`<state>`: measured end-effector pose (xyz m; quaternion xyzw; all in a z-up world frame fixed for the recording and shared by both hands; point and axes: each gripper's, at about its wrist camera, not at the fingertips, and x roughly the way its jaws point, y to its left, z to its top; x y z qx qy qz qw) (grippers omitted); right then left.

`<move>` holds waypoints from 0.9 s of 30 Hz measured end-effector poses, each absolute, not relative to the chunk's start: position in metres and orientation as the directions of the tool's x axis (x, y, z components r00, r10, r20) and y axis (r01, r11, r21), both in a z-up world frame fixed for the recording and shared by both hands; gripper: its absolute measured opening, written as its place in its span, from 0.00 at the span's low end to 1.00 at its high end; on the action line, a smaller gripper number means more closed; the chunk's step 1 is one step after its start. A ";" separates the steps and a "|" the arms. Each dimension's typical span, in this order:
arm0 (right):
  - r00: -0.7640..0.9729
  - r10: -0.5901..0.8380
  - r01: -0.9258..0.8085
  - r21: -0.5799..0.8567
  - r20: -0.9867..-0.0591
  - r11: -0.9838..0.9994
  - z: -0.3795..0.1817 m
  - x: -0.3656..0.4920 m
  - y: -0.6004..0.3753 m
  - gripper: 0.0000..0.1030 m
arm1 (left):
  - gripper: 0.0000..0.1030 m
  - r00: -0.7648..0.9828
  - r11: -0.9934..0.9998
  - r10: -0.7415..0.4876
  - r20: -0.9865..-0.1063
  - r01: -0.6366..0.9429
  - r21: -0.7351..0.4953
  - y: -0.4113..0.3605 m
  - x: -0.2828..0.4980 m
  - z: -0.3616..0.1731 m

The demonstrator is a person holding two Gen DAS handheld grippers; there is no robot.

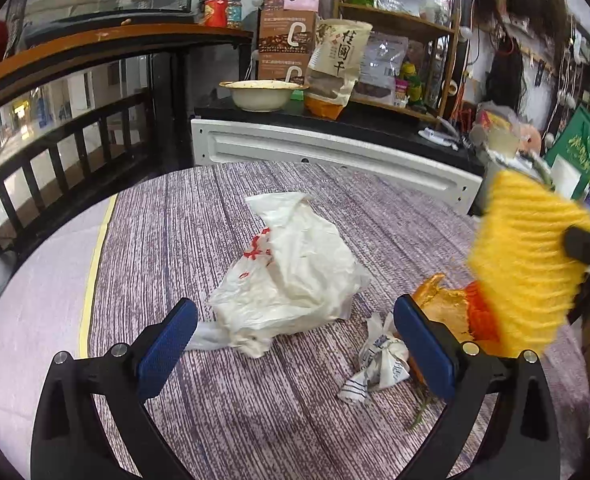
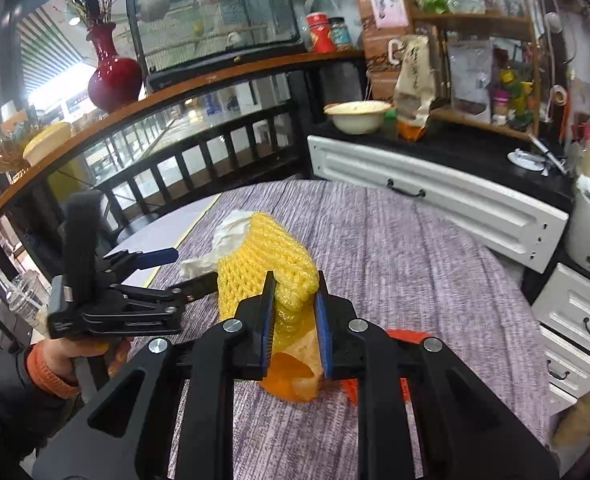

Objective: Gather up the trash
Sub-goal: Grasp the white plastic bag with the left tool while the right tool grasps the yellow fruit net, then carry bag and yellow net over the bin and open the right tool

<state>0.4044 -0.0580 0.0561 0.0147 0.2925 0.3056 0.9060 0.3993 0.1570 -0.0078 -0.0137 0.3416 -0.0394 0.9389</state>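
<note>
A yellow foam net hangs above the table with my right gripper shut on its near edge. The left wrist view shows the same yellow net at the right, lifted off the table. My left gripper is open just in front of a crumpled white plastic bag, with nothing between its fingers. A small twisted paper wrapper lies by its right finger. An orange and gold wrapper lies behind that finger; below the net the orange wrapper shows again. The net partly hides the white bag.
The table has a purple-grey woven cloth. Behind it stands a white cabinet front with a cream bowl and snack bags on top. White drawers stand at the right and a dark railing at the left. A person's hand holds the left gripper.
</note>
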 end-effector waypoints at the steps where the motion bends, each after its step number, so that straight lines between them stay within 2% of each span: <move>1: 0.655 0.549 -0.533 0.197 -0.519 0.823 0.057 0.402 -0.063 0.18 | 0.94 0.760 0.997 -0.074 -0.646 0.064 -0.039 0.155 0.403 -0.010; 2: 0.664 0.538 -0.524 0.190 -0.519 0.830 0.056 0.401 -0.067 0.18 | 0.91 0.756 0.998 -0.063 -0.652 0.059 -0.029 0.154 0.407 -0.012; 3: 0.667 0.533 -0.518 0.191 -0.520 0.834 0.055 0.400 -0.071 0.18 | 0.83 0.751 0.998 -0.054 -0.658 0.049 -0.026 0.153 0.412 -0.014; 6: 0.666 0.534 -0.508 0.207 -0.521 0.836 0.050 0.395 -0.083 0.18 | 0.63 0.720 0.994 -0.083 -0.689 0.013 -0.107 0.163 0.421 -0.022; 8: 0.664 0.533 -0.503 0.214 -0.525 0.837 0.046 0.393 -0.087 0.18 | 0.54 0.711 0.985 -0.118 -0.693 -0.007 -0.175 0.171 0.421 -0.025; 12: 0.673 0.521 -0.488 0.213 -0.525 0.846 0.042 0.388 -0.091 0.18 | 0.38 0.725 0.977 -0.125 -0.677 -0.030 -0.213 0.179 0.408 -0.022; 18: 0.672 0.532 -0.485 0.238 -0.515 0.842 0.037 0.373 -0.097 0.18 | 0.35 0.754 0.972 -0.096 -0.650 -0.070 -0.224 0.183 0.379 -0.015; 27: 0.682 0.542 -0.485 0.252 -0.491 0.838 0.038 0.331 -0.117 0.18 | 0.35 0.821 0.972 -0.075 -0.566 -0.068 -0.227 0.167 0.299 0.013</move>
